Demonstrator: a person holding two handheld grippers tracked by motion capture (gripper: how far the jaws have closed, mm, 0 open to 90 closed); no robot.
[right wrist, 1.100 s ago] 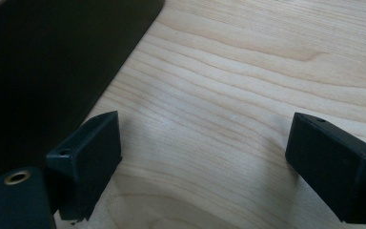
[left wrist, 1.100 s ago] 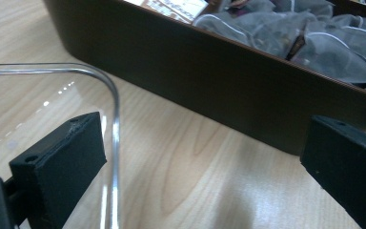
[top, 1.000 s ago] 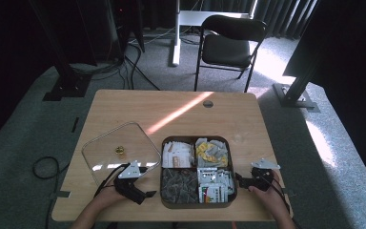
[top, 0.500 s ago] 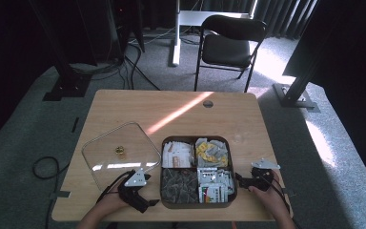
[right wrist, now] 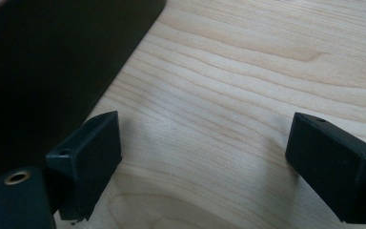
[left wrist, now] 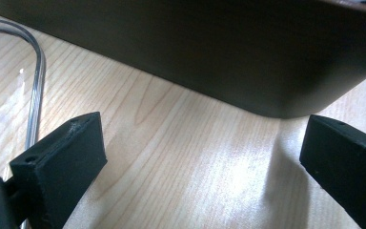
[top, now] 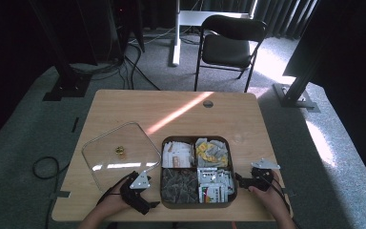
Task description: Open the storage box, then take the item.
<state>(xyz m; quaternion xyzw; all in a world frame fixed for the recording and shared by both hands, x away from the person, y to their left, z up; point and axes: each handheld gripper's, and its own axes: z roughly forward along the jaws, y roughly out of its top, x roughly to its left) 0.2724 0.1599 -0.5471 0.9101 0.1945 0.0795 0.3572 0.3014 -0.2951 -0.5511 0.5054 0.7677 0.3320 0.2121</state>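
A dark brown tray point(top: 161, 191) with four compartments of packets sits at the table's front middle. Its clear lid point(top: 109, 164) with a small gold knob point(top: 120, 150) lies flat to the left. My left gripper point(top: 145, 202) is low on the table by the tray's front left corner. In the left gripper view this gripper point(left wrist: 200, 162) is open and empty, facing the tray wall point(left wrist: 195, 47) with the lid edge point(left wrist: 35, 71) at the left. My right gripper point(top: 240, 180) rests just right of the tray. It is open point(right wrist: 205, 157) over bare wood, tray wall point(right wrist: 52, 62) beside its left jaw.
The wooden table point(top: 171, 109) has a small round hole point(top: 208, 103) near its far edge. A black folding chair point(top: 228, 47) stands beyond it. Cables point(top: 43, 167) lie on the carpet at the left. The packets are white point(top: 177, 153), yellow point(top: 211, 150), dark point(top: 178, 183) and mixed point(top: 214, 183).
My left gripper has slid nearer the front edge and slightly right, toward the tray's front left corner. The right gripper has stayed put.
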